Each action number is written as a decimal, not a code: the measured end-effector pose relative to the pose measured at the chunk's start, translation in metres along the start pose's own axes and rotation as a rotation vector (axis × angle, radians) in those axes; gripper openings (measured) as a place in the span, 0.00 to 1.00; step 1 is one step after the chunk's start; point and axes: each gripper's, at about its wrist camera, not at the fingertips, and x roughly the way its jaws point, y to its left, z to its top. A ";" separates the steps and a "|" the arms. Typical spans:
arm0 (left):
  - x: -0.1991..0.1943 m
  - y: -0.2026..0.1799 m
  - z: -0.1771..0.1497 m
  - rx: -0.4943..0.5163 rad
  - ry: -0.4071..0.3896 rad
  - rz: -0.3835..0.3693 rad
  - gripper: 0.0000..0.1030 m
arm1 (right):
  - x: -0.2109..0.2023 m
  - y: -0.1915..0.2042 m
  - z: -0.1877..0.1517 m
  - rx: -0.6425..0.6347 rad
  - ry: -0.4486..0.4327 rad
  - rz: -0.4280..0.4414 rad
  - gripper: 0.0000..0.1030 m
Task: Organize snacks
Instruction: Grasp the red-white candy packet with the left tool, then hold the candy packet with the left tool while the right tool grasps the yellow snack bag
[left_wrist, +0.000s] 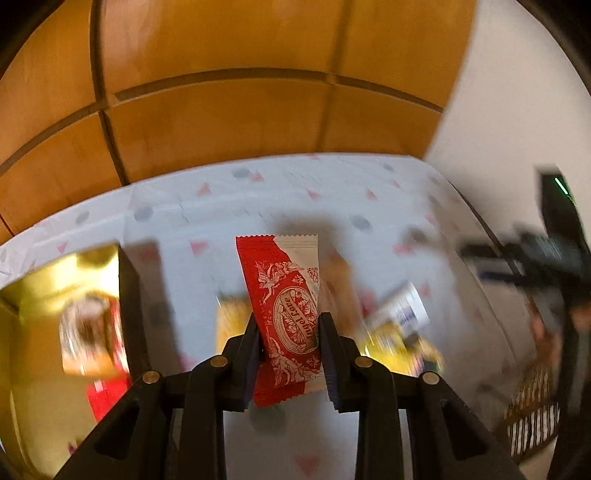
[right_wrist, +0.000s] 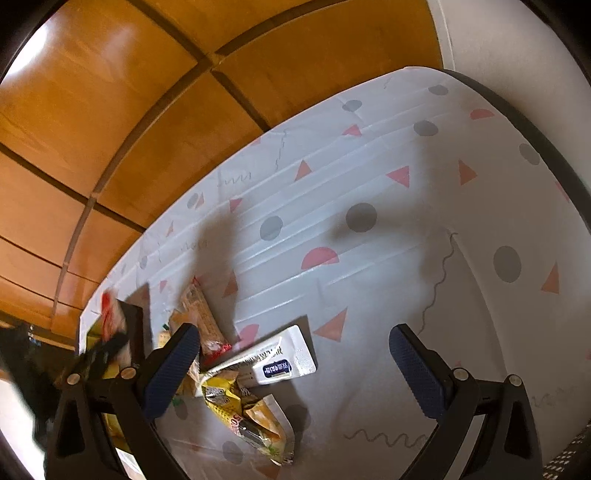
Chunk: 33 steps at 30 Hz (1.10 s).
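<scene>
My left gripper (left_wrist: 290, 334) is shut on a red and white snack packet (left_wrist: 286, 295) and holds it upright above the table. A gold-lined box (left_wrist: 33, 295) with a black wall stands at the left and holds a few snacks. A pile of snack packets (right_wrist: 236, 384) lies on the table; it shows blurred behind the held packet in the left wrist view (left_wrist: 399, 325). My right gripper (right_wrist: 295, 365) is open and empty above the right edge of the pile, over a white packet (right_wrist: 280, 358). The left gripper (right_wrist: 107, 350) shows blurred at the left of the right wrist view, by the box (right_wrist: 133, 325).
The table wears a white cloth (right_wrist: 406, 221) with pink and grey shapes. A wooden panelled wall (left_wrist: 221, 110) stands behind it. A white wall (left_wrist: 498, 110) lies to the right. Dark blurred gear (left_wrist: 546, 258) shows at the right of the left wrist view.
</scene>
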 end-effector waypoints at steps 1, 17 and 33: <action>-0.003 -0.007 -0.012 0.013 0.001 -0.004 0.29 | 0.001 0.001 -0.001 -0.008 0.005 -0.008 1.00; 0.013 -0.035 -0.131 0.125 0.093 -0.049 0.29 | 0.035 0.057 -0.035 -0.327 0.167 0.017 0.92; 0.011 -0.024 -0.141 0.086 0.042 -0.112 0.30 | 0.050 0.111 -0.073 -0.669 0.142 -0.070 0.67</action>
